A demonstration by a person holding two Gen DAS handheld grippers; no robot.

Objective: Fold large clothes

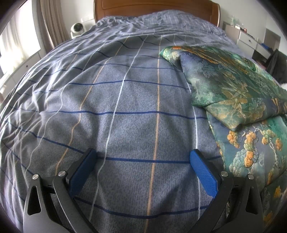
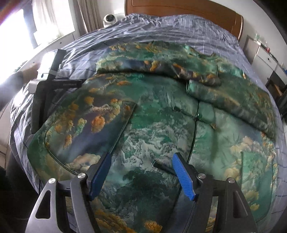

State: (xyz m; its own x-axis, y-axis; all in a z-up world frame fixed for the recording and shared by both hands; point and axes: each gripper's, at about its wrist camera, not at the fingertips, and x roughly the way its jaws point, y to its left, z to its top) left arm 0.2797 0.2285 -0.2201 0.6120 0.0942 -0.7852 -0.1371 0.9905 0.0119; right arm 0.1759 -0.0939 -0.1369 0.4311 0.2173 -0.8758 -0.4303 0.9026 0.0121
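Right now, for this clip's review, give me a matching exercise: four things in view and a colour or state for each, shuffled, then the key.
Things:
1. garment
2. bedspread
3. headboard
4. right gripper

Descriptions:
A. brown wood
B. jaws open, holding nothing
C. green with orange patches
D. grey-blue with thin lines

Pairs: 1-C, 2-D, 3-A, 4-B

Each handheld gripper has black angular arms with triangular cut-outs, round silver screw heads at the pivots, and blue textured pads on its fingers: the left gripper [image 1: 142, 159] and the right gripper [image 2: 141, 162] match. In the right wrist view, a grey sleeve [image 2: 12, 78] covers the person's left arm.
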